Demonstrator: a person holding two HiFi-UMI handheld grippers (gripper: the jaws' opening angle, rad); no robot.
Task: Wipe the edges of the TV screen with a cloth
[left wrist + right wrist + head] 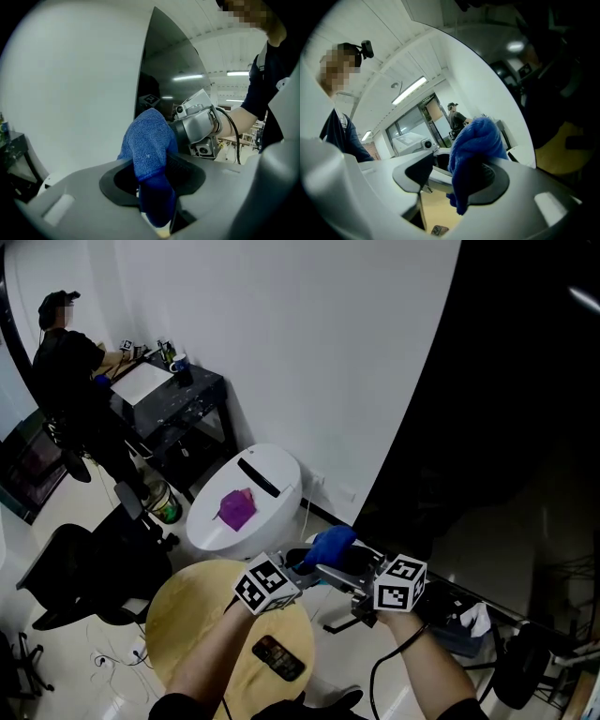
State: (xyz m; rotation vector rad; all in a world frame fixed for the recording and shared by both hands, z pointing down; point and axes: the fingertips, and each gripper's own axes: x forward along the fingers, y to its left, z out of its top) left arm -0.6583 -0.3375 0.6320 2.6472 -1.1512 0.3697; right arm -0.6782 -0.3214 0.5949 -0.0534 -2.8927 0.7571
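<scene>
- Nearest the head camera, the left forearm and right forearm are seen reaching forward, each ending in a gripper that carries a marker cube.
- The TV screen is seen as a large dark panel that fills the right side of the head view, set beside a white wall.
- A round wooden table is placed under the left forearm.
- A white rounded unit is stood behind the table, close to the wall.
- The left gripper is clamped nearly closed on the blue cloth. The bunched fabric is pinched between both pads and rises above them.
- The right gripper is held with its jaws wide apart. The cloth is laid against one pad only, and a clear gap is left to the other pad, so nothing is gripped by it.
- The cloth is held up between the two grippers, just by the screen's lower left edge. Whether the glass is touched cannot be told.
- A dark phone is laid flat on the table.
- A small purple thing is set on top of the unit.
</scene>
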